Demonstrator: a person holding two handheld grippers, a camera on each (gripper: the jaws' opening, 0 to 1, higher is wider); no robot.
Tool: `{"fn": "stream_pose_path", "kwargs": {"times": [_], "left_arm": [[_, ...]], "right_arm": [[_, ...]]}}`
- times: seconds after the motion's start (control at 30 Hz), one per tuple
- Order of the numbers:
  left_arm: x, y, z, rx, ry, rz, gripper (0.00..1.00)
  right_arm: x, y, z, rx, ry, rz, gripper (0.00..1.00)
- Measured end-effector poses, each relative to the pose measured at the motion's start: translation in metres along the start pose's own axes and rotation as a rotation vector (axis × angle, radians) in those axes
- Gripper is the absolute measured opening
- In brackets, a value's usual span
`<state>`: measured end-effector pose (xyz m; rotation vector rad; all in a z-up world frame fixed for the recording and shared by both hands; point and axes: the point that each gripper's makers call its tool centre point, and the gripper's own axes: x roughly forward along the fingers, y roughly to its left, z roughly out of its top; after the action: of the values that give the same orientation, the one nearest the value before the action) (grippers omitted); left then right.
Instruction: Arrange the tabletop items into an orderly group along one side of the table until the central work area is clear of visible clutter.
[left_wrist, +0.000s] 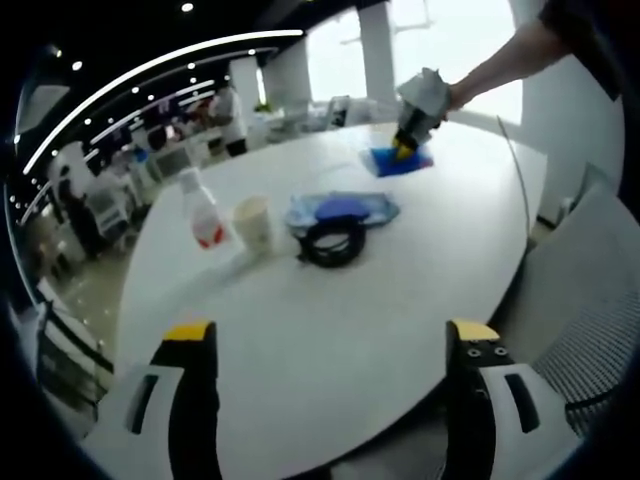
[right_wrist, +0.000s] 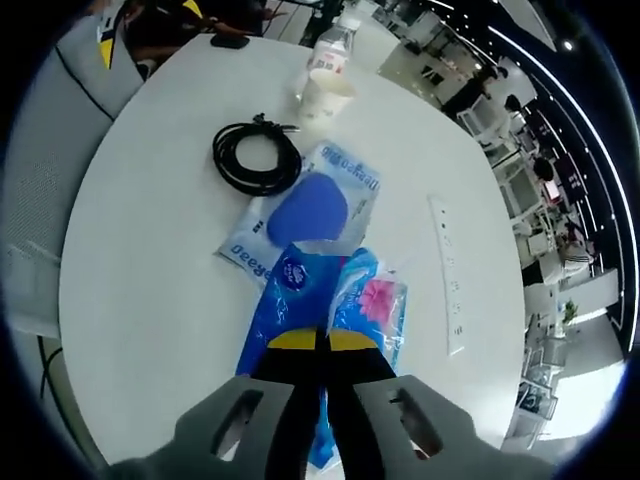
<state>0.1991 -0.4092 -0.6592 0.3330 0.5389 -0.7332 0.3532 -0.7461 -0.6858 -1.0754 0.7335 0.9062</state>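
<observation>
Here the right tongs (right_wrist: 320, 342) are clamped on the soft, crinkly blue tissue pack (right_wrist: 290, 300) lying on the tabletop (right_wrist: 150, 250); light and slippery, it is best pinched at an edge. Left tongs (left_wrist: 335, 345) stand apart.

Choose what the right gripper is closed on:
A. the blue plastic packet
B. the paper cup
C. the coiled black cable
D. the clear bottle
A: in the right gripper view the right gripper has its jaws pressed together on the blue plastic packet, while the coiled black cable, paper cup and clear bottle lie farther off.
</observation>
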Motion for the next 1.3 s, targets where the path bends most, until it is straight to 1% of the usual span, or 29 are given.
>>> {"fn": "stream_pose_path", "kwargs": {"times": [0.07, 0.3, 0.47, 0.67, 0.77, 0.8, 0.87, 1.07, 1.23, 1.3], "left_arm": [[0.0, 0.0, 0.0, 0.0, -0.001, -0.001, 0.91], [0.0, -0.001, -0.002, 0.007, 0.011, -0.004, 0.91], [0.0, -0.001, -0.002, 0.001, 0.01, -0.003, 0.91], [0.0, 0.0, -0.003, -0.002, 0.015, -0.003, 0.91], [0.0, 0.0, -0.003, -0.001, 0.017, -0.002, 0.91], [0.0, 0.0, -0.003, -0.002, 0.019, -0.003, 0.91], [0.0, 0.0, -0.004, -0.001, 0.02, -0.001, 0.91], [0.001, 0.001, -0.005, -0.002, 0.025, 0.002, 0.9], [0.001, 0.001, -0.006, -0.002, 0.032, 0.002, 0.9], [0.002, 0.001, -0.007, 0.0, 0.035, 0.001, 0.9]], "right_arm": [[0.001, 0.001, -0.003, -0.019, 0.008, 0.003, 0.0], [0.005, 0.0, -0.012, -0.03, 0.029, -0.002, 0.0], [0.008, 0.003, -0.019, -0.057, 0.05, 0.0, 0.0], [0.012, 0.007, -0.024, -0.098, 0.071, 0.014, 0.0], [0.012, 0.008, -0.028, -0.152, 0.092, 0.022, 0.0], [0.013, 0.009, -0.03, -0.155, 0.092, 0.022, 0.0], [0.015, 0.008, -0.034, -0.13, 0.094, 0.022, 0.0], [0.022, 0.009, -0.047, -0.154, 0.118, 0.033, 0.0], [0.025, 0.015, -0.049, -0.17, 0.131, 0.048, 0.0], [0.026, 0.017, -0.049, -0.128, 0.126, 0.051, 0.0]]}}
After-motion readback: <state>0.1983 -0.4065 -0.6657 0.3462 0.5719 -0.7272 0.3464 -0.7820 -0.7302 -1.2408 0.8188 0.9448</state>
